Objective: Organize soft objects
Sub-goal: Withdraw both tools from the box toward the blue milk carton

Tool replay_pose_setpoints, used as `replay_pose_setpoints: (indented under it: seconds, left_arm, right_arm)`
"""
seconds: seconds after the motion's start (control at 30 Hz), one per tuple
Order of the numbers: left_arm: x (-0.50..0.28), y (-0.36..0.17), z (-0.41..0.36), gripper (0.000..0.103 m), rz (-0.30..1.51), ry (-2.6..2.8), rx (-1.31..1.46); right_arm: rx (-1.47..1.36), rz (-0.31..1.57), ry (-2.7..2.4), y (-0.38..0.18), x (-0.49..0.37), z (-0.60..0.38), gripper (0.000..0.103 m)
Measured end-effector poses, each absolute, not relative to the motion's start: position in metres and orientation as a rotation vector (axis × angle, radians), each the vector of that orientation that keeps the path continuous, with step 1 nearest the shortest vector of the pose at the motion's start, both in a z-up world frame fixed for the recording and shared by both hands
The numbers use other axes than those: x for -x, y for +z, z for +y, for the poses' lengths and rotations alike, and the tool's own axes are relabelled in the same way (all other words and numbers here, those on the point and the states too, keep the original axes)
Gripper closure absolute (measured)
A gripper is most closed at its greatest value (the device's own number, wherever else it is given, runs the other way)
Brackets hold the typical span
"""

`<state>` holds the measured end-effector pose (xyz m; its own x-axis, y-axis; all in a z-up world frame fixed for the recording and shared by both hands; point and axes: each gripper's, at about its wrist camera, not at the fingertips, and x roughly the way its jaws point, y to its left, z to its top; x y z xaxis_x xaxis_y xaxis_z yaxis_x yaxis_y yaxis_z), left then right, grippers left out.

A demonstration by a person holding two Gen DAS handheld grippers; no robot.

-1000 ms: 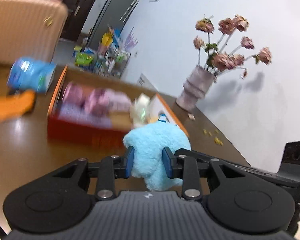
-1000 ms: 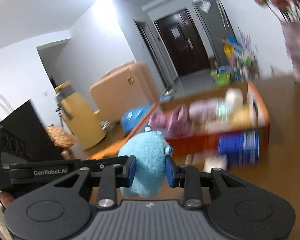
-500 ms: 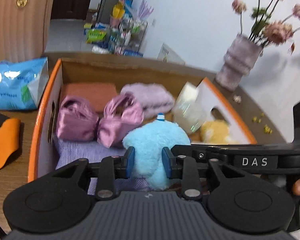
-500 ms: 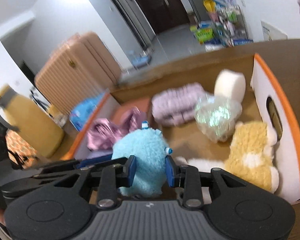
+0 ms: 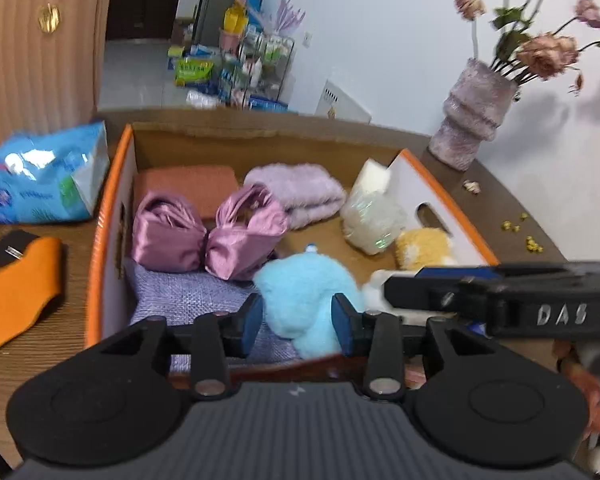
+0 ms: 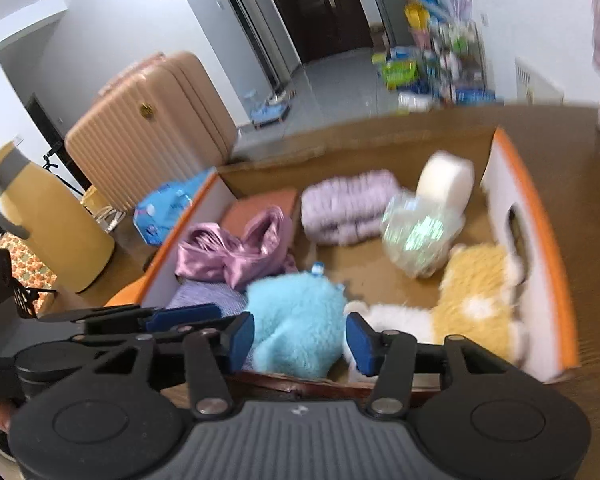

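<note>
The left gripper (image 5: pixel 298 320) has its two blue pads lying against the flanks of one fluffy sky-blue plush toy (image 5: pixel 304 292), grasping it, with the fur bulging out past both pads. The right gripper (image 6: pixel 300 338) frames the same toy from the other side, but its jaws are spread. In the right wrist view one pad touches the fur and the other stands just clear of it. The toy sits low inside one orange-rimmed cardboard box (image 5: pixel 112 184), at the near wall. It is partly over one lavender knitted cloth (image 5: pixel 180 292) and just beside a white furry patch (image 6: pixel 396 320). Whether that patch belongs to the one yellow-and-white plush animal (image 6: pixel 476 288) next to it is unclear. Just behind the blue toy lies one mauve satin bow with two puffed lobes (image 5: pixel 208 232), resting on the knitted cloth. Behind the bow, along the far wall, are one folded terracotta cloth (image 5: pixel 188 184) and one folded lilac fluffy towel (image 5: pixel 300 192), side by side. On the side with the box's cut-out handle sits one crinkled iridescent wrapped bundle (image 5: pixel 374 216), with one white round foam roll (image 6: pixel 444 178) touching it at the back. Outside the box, on the brown wooden table (image 5: pixel 500 200), are one blue plastic tissue pack (image 5: pixel 40 176), which is near the box's wall, and one orange fabric strip (image 5: pixel 16 284). One ribbed mauve vase of dried pink roses (image 5: pixel 472 120) stands beyond the far corner. One beige ribbed suitcase (image 5: pixel 36 40) and one yellow jug with a grey handle (image 6: pixel 40 216) stand further off.
</note>
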<state>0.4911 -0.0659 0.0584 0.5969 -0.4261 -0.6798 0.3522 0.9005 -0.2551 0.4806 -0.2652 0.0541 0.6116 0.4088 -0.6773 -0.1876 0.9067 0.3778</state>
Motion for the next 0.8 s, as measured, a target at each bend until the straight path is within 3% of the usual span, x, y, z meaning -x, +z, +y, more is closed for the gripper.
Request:
replay_pose_setpoints:
  seconds: [0.23, 0.3, 0.33, 0.4, 0.53, 0.6, 0.8]
  left_arm:
    - [-0.412, 0.117, -0.049, 0.047, 0.635, -0.390, 0.018]
    - [-0.380, 0.127, -0.043, 0.037, 0.560, -0.355, -0.004]
    - [-0.364, 0.131, -0.040, 0.031, 0.530, -0.352, -0.003]
    - [-0.336, 0.135, -0.036, 0.029, 0.488, -0.338, 0.005]
    - [-0.281, 0.133, -0.033, 0.007, 0.386, -0.268, 0.003]
    - [-0.253, 0.127, -0.034, 0.006, 0.351, -0.230, -0.013]
    - [-0.177, 0.105, -0.022, 0.002, 0.344, -0.210, 0.068]
  right_arm:
    - [-0.158, 0.665, 0.279, 0.122, -0.406, -0.296, 0.040]
    - [-0.090, 0.605, 0.256, 0.130, -0.381, -0.301, 0.028]
    - [-0.061, 0.575, 0.246, 0.133, -0.367, -0.304, 0.028]
    - [-0.029, 0.522, 0.234, 0.135, -0.342, -0.307, 0.027]
    - [0.016, 0.417, 0.199, 0.134, -0.292, -0.304, 0.025]
    - [0.026, 0.367, 0.194, 0.131, -0.264, -0.303, 0.020]
    - [0.072, 0.322, 0.217, 0.102, -0.192, -0.283, 0.020]
